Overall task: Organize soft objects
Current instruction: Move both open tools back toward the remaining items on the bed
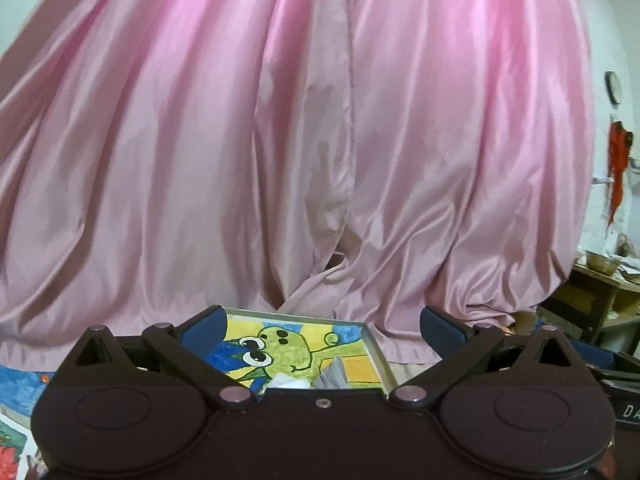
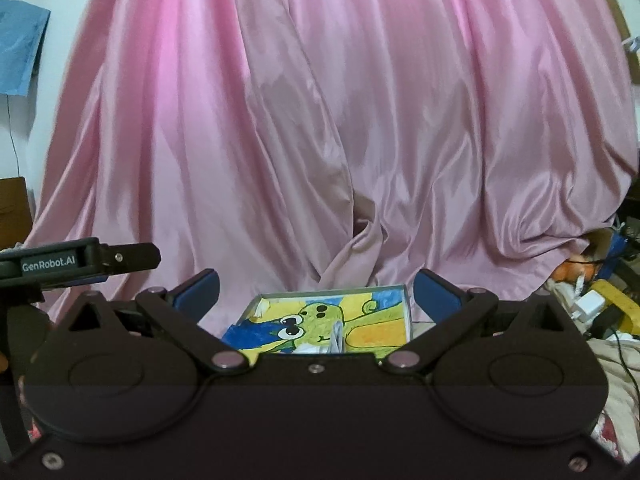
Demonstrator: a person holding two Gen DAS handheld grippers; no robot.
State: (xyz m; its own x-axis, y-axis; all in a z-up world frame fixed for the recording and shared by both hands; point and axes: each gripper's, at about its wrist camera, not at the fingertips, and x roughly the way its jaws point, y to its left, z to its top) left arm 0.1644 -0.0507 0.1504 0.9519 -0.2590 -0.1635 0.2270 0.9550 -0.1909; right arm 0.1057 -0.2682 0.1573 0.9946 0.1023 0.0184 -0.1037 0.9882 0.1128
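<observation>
A glossy pink satin curtain (image 1: pixel 320 140) hangs in long vertical folds, filling the view from twelve o'clock down. At six o'clock lies a shallow metal-rimmed tray with a frog painting (image 2: pixel 320 320). The left tongs (image 1: pixel 324 320) and right tongs (image 2: pixel 316 292) both gape wide, empty.

White letters reading "GenRobot.AI" stand on the side of the black left gripper (image 2: pixel 132 258), left of the framed frog painting (image 2: pixel 328 320). In the left wrist view, right of the painting, a black part (image 1: pixel 628 410) shows only "DA".
</observation>
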